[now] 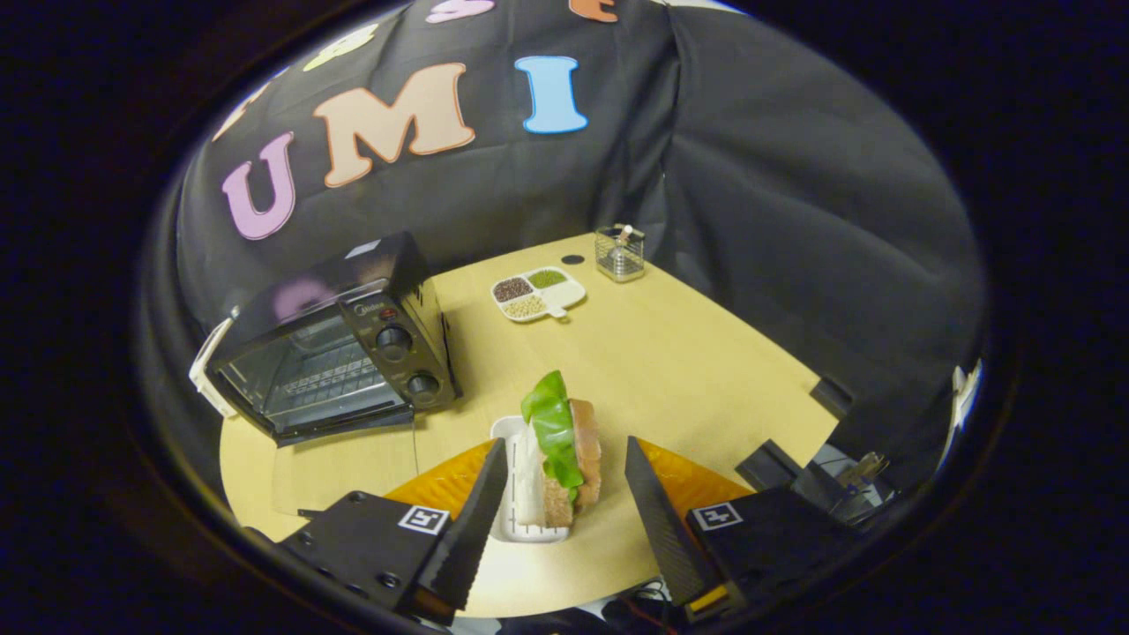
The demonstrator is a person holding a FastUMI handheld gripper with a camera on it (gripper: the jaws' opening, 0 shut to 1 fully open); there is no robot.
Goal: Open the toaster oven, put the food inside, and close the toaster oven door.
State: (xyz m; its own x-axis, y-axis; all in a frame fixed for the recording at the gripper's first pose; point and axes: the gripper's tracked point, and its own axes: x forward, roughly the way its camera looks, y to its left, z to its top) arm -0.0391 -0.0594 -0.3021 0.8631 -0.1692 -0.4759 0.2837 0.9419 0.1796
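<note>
Our fingers (481, 511) stand wide apart at the bottom of the frame, gripping nothing, with the gripper (564, 507) hovering over the sandwich (564, 450). That sandwich stands on edge on a small white tray (516, 494) at lower centre, between the fingers; whether the left finger touches the tray we cannot tell.

The toaster oven (340, 339) sits at middle left on the wooden table (688, 353), its glass door (309, 370) closed, so we judge the step in hand to be opening it. To do that well, we should swing up and left toward the door's top edge and pull down and outward along its hinge arc rather than straight back. The handle itself we cannot make out clearly.

The sandwich's long axis runs from near us away toward upper centre, its lettuce leaf (554, 423) rising at the far end. Its broad faces look left and right, so the fingers could close across its thickness.
</note>
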